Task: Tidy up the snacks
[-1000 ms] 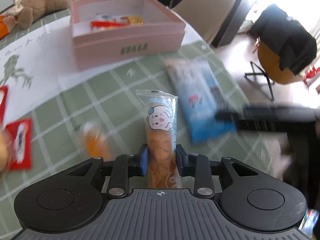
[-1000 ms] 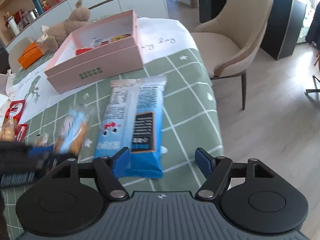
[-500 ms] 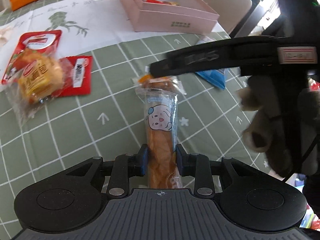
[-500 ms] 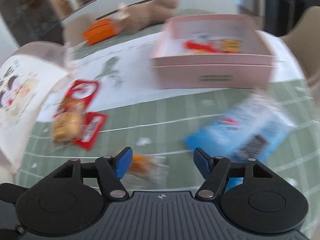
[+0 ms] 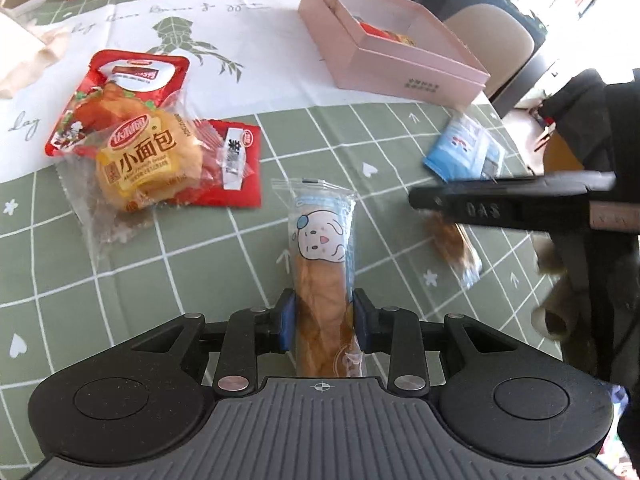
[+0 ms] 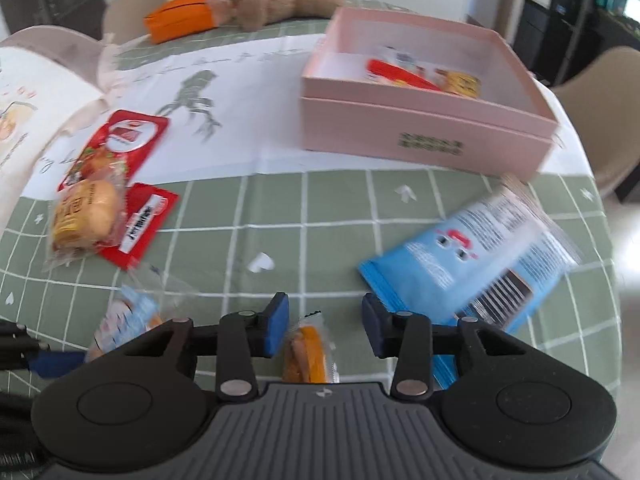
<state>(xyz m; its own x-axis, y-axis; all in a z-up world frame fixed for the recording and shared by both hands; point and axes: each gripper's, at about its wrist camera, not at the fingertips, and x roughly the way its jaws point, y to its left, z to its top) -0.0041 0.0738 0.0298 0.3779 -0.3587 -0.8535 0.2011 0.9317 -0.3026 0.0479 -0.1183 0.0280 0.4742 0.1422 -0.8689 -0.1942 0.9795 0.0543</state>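
item: left gripper [image 5: 324, 320]. clenched on a long bread stick packet [image 5: 323, 264] with a cartoon face on the wrapper; pads pressed against both sides of its lower half, the packet pointing forward, its far end over the checked green tablecloth [image 5: 200, 264].

item: right gripper [image 6: 325, 328]. jaws spread wide, holding nothing; a small orange snack packet [image 6: 308, 350] lay on the cloth between the fingers, touching neither as far as could be told. from the left wrist view the same tool crossed at the right, above that packet.

item: pink box [image 6: 424, 120]. lid off, at the far right of the table, already holding a red packet and a yellow one; well apart from both grippers.

item: loose stock. blue flat packet [image 6: 472, 264] near the box's front corner; round bread bun in clear wrap [image 5: 148, 160] resting on red sachets [image 5: 236, 164] at the left.

step in hand, as judged: one snack secured on the left, a second being lined up on the right.

next move, as judged: the right fingers needed to close squarely on the orange packet, which was small and crinkly and could slip; then both loads wanted carrying to the box and letting go inside its walls.
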